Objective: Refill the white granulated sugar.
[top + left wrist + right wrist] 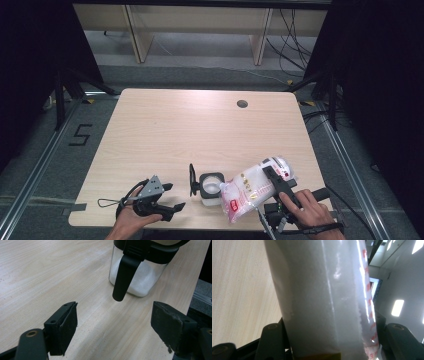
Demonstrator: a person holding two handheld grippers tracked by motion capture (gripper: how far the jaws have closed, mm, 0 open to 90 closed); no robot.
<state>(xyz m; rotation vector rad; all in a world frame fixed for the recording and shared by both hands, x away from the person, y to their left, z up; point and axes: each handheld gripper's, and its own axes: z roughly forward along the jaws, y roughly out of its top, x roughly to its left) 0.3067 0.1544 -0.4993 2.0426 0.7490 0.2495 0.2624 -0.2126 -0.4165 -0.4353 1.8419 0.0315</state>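
Bag (252,189) of white granules, lower right of the high view, held tilted with its printed lower end angled down toward the open mouth of the glass jar (211,186) at lower centre; the slant suggests a pour into the jar. The right gripper (274,176) clamps the bag across its middle, fingers (273,338) pressed against both sides of the clear plastic (the right gripper view shows packed white grains behind the film, with red print along one edge). The jar stands upright on the bench (200,130), its hinged black lid (192,180) swung open to the left so the mouth is free. In the left gripper view the jar (140,277) holds a low layer of white grains at its base, and the black lid clasp (125,275) hangs down its near wall. The left gripper (170,197), lower left, rests near the bench edge with fingers (63,327) spread wide and holding nothing, aimed at the jar, probably ready to steady it.
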